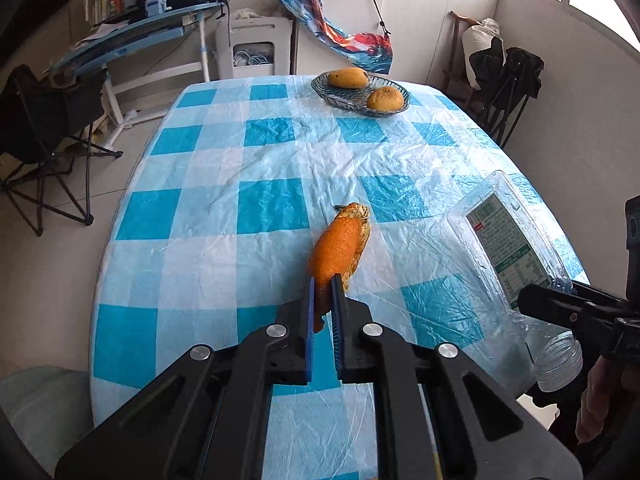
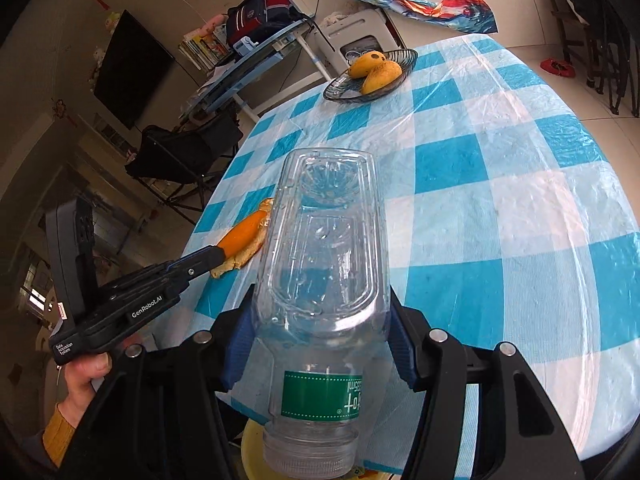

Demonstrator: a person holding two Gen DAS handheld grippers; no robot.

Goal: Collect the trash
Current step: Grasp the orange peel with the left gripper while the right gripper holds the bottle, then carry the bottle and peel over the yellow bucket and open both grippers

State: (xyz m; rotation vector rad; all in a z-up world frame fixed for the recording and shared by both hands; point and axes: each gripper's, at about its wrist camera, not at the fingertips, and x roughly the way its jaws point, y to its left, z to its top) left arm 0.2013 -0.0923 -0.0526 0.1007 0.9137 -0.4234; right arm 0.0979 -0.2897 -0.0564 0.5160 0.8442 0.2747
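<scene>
Tabletop glass dish [image 1: 344,101] with mangoes [image 1: 348,77]

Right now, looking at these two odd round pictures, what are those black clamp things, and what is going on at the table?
No robot here: a person holds a two-fingered grabber in each hand, and each grabber carries a wide-angle camera looking along its fingers. One picture is from the left grabber, the other from the right.

The left gripper is pinched shut on a piece of orange peel. The right gripper clamps an empty clear plastic bottle with a green label, cap end toward the camera. In the right picture you can see the person's hand holding the left tool.

The table wears a blue and white checked tablecloth. At its far end sits a glass fruit dish with mangoes.
</scene>
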